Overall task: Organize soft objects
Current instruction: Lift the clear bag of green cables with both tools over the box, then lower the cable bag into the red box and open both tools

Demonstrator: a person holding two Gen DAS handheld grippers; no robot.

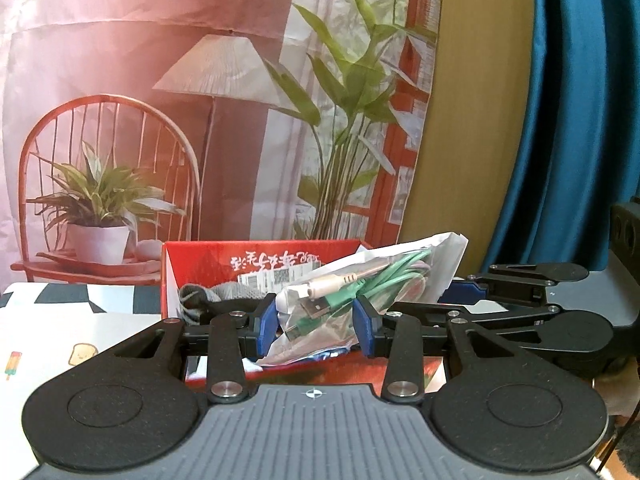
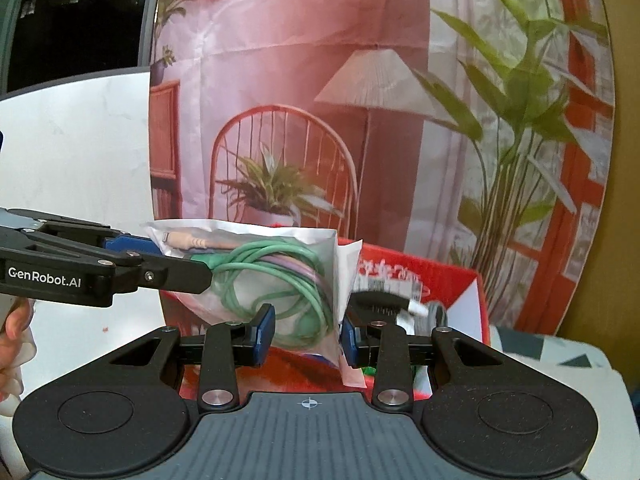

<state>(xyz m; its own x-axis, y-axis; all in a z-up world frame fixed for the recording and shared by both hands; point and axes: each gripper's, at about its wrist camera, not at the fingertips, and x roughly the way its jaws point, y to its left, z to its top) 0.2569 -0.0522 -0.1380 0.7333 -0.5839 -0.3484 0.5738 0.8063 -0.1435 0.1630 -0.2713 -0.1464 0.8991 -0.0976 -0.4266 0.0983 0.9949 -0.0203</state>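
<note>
A clear plastic bag of green cables (image 1: pixel 352 292) (image 2: pixel 276 276) hangs in the air above an open red box (image 1: pixel 256 268) (image 2: pixel 448 280). My left gripper (image 1: pixel 318 326) is shut on the bag's lower end. My right gripper (image 2: pixel 307 336) is shut on the bag's opposite end. Each gripper shows in the other's view: the right one at the right (image 1: pixel 472 300), the left one at the left (image 2: pixel 160 256). A grey knitted cloth (image 1: pixel 208 300) lies inside the box.
The box stands on a table with a patterned cloth (image 1: pixel 80 336) (image 2: pixel 560 352). A printed backdrop with chair, lamp and plants (image 1: pixel 200 120) hangs behind. A blue curtain (image 1: pixel 580 120) is at the right. A white wall (image 2: pixel 80 152) is at the left.
</note>
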